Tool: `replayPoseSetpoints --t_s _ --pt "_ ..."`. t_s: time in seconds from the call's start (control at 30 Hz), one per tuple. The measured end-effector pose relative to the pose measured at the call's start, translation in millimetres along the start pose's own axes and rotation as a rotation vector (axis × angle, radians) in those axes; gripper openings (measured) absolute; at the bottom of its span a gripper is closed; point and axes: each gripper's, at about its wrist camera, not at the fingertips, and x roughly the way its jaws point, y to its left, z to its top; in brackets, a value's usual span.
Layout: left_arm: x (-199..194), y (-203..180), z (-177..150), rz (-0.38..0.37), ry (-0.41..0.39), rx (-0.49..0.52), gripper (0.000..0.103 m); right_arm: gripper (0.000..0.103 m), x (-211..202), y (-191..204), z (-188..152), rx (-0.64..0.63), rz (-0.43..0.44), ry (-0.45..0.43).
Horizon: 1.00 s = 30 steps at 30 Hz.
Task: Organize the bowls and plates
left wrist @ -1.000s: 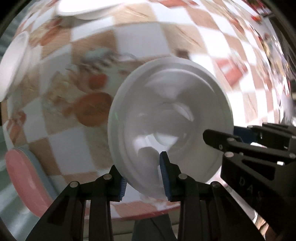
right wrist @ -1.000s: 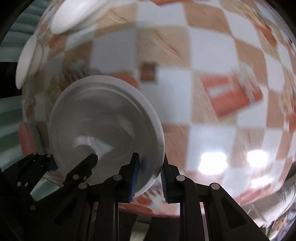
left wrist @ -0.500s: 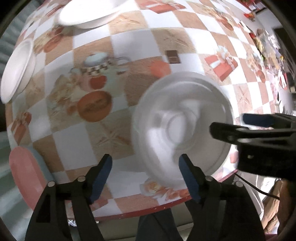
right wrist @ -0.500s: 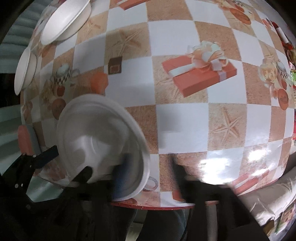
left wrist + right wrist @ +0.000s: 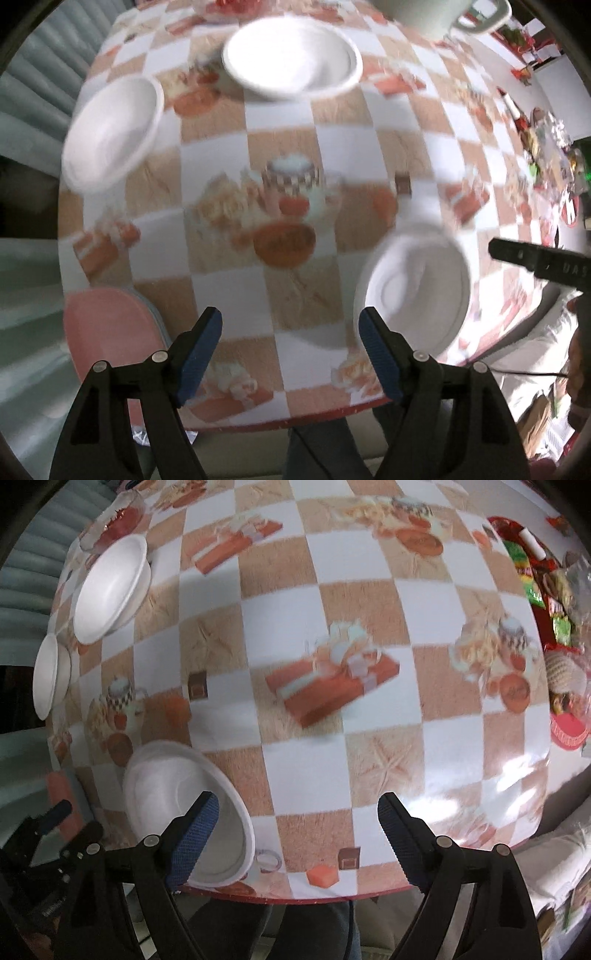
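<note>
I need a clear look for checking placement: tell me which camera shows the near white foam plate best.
The left wrist view: the white foam plate shows whole, though blurred. In the right wrist view the same plate is sharper, but the right gripper's blue finger pad covers part of it.

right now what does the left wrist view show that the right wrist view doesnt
Only the left wrist view shows the mug at the table's far edge and the wide face of the pink plate at the near left.

Only the right wrist view shows the red snack tray on the far right.

Both show the near white plate resting free on the checkered tablecloth, two white bowls, and open jaws on the left gripper and right gripper.
</note>
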Motion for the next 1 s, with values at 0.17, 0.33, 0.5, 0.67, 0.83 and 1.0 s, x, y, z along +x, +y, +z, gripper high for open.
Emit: replayPoseSetpoints --t_s 0.17,0.33,0.5,0.67,0.83,1.0 --pt "-17.0 17.7 26.5 -0.023 -0.068 -0.049 0.08 0.089 -16.0 15.0 24.6 -0.038 -0.001 -0.033" --pt "-17.7 29.2 57.8 -0.066 -0.098 -0.085 0.081 0.089 -21.5 34.8 42.7 -0.078 0.012 -0.049" --pt "-16.2 36.0 81.0 -0.035 -0.113 -0.115 0.081 0.089 -15.1 73.9 48.6 -0.111 0.006 -0.059" --pt "-14.8 40.5 108.1 -0.003 -0.142 -0.128 0.081 0.103 -4.2 101.7 73.1 -0.125 0.004 -0.075" --pt "-8.6 45.8 134.0 0.049 -0.162 -0.13 0.081 0.103 0.4 121.9 96.5 -0.132 0.005 -0.095" --pt "1.7 53.8 155.5 0.082 -0.159 -0.153 0.081 0.103 10.7 141.7 120.8 -0.141 0.001 -0.097"
